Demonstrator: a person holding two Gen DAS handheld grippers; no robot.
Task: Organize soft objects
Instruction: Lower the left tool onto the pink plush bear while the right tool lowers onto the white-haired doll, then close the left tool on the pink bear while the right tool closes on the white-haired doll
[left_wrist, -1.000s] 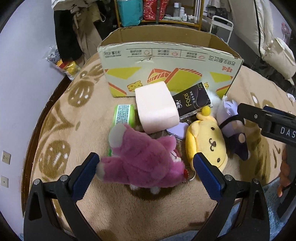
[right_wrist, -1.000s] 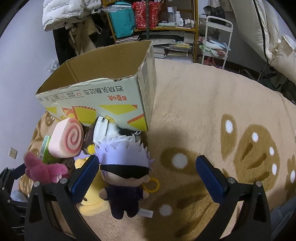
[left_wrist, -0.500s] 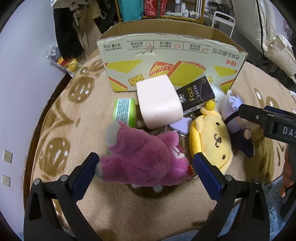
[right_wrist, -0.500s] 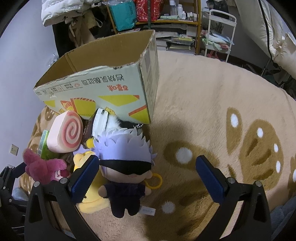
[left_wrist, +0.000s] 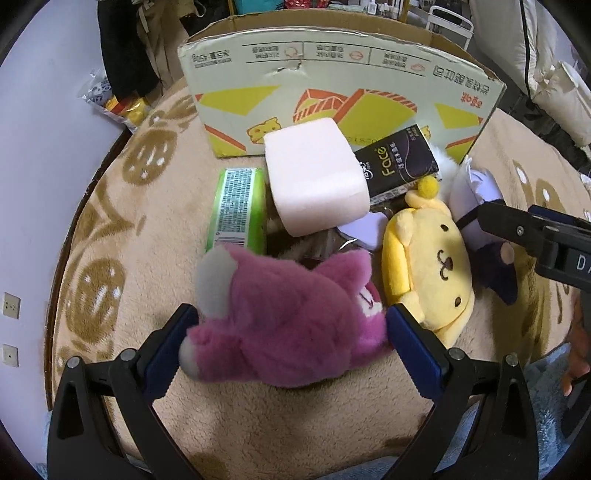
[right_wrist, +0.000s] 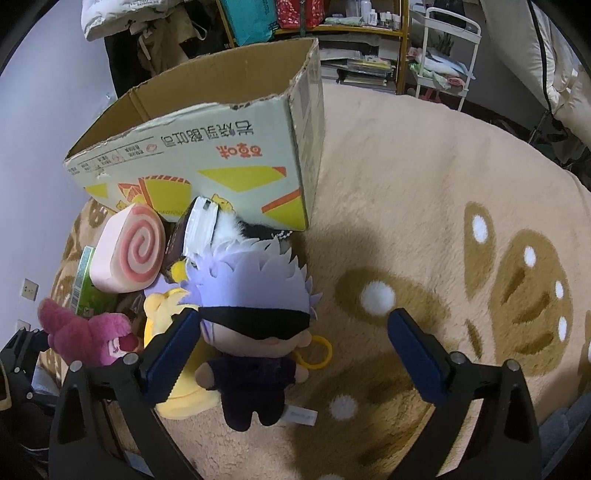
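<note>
Beige carpet (left_wrist: 122, 236) runs up to a cardboard box (left_wrist: 332, 81); from your left wrist, your left gripper (left_wrist: 288, 332) is spread wide around the pink plush (left_wrist: 288, 314), pads not yet pressing; yellow plush (left_wrist: 432, 269), pink cushion (left_wrist: 314, 181) and tissue packs lie loose. From your right wrist, your right gripper (right_wrist: 291, 343) gapes over the doll (right_wrist: 255, 321); what shows of the box interior (right_wrist: 221, 85) looks bare, so sorting seems barely begun.
</note>
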